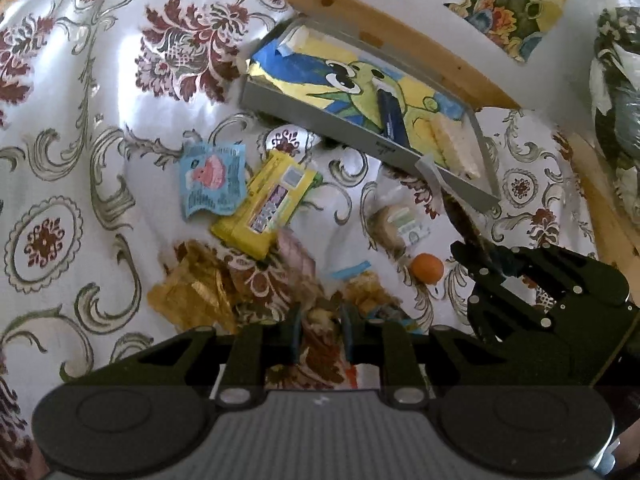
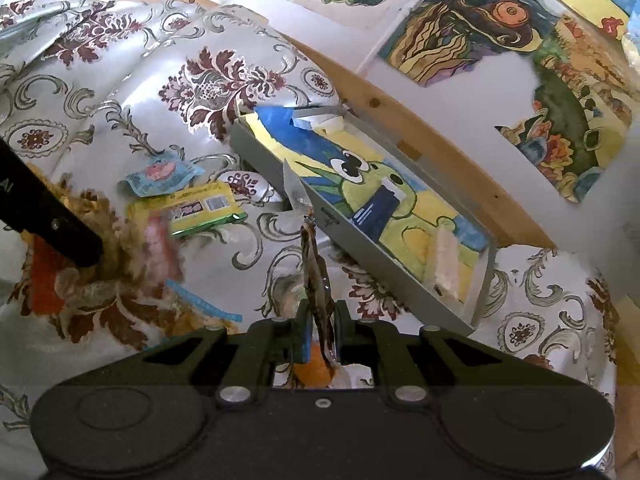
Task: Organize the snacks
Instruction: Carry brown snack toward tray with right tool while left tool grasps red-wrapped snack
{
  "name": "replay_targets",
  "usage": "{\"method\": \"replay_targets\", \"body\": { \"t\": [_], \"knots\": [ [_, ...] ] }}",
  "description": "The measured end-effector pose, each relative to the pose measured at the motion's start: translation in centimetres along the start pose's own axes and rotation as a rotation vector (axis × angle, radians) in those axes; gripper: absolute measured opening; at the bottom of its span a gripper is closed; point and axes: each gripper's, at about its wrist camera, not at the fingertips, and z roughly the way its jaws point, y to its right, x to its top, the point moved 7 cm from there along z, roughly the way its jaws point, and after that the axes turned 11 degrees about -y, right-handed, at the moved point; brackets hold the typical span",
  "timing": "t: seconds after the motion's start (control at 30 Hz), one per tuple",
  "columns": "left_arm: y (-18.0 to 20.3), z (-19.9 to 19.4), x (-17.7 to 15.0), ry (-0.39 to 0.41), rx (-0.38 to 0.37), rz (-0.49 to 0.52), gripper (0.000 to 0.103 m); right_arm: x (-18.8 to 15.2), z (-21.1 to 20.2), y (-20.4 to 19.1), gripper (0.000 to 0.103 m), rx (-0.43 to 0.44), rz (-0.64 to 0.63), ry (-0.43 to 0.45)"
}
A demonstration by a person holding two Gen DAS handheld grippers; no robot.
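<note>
A thin, crinkled brown snack wrapper [image 2: 316, 272] is clamped edge-on by the right gripper [image 2: 322, 332] near the shallow grey tray [image 2: 280, 168], while a glossy wrapped snack [image 1: 320, 316] is pinched by the left gripper [image 1: 320, 336] over the damask tablecloth [image 1: 80, 80].

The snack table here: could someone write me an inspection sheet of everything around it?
Surface: floral tablecloth, rumpled, on a wooden-edged table.
Job's things: grey tray holding a dark blue packet and pale wafers; loose on the cloth are a yellow packet, light blue sachet, gold wrapper, orange ball.
Clutter: nothing seen.
Grippers: left gripper fingers narrowly apart around a snack; right gripper shut on a thin brown wrapper.
Cables: nothing seen.
Surroundings: painted pictures on a white wall.
</note>
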Motion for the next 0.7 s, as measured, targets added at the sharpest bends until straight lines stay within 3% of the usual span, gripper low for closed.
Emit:
{"method": "replay_targets", "body": {
  "t": [0.7],
  "knots": [
    [1.5, -1.6, 1.8, 0.052, -0.019, 0.023, 0.019, 0.3, -0.2, 0.5, 0.01, -0.014, 0.022, 0.014]
  ]
}}
